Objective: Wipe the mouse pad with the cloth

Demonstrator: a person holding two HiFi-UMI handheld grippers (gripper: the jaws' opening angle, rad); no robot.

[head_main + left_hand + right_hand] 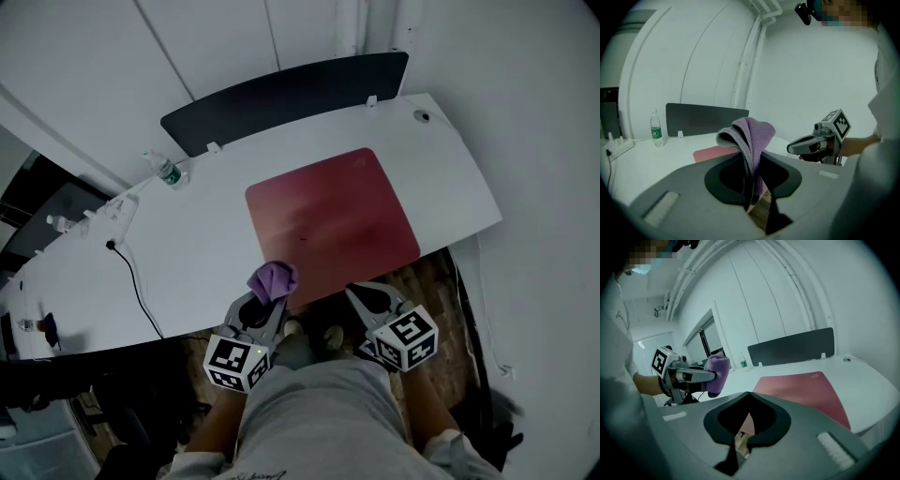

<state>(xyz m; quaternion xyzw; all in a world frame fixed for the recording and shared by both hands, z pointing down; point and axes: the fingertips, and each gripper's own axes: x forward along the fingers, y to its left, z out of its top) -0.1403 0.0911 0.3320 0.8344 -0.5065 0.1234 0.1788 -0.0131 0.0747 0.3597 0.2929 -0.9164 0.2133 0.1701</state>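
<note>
Left gripper [268, 300] clamps crumpled purple terry cloth [273, 277] by red rectangular mouse pad [333, 220]; right gripper [361, 292] closed, empty.

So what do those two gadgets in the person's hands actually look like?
Both are grey, moulded handheld tools. The left gripper and the right gripper each end in two jaws with dark inner faces that narrow towards the tips. At the hand end each carries a white cube printed with black square markers. The person wears a pale top.

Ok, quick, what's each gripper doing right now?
Left gripper: shut on the purple cloth.
Right gripper: shut, holding nothing.
</note>
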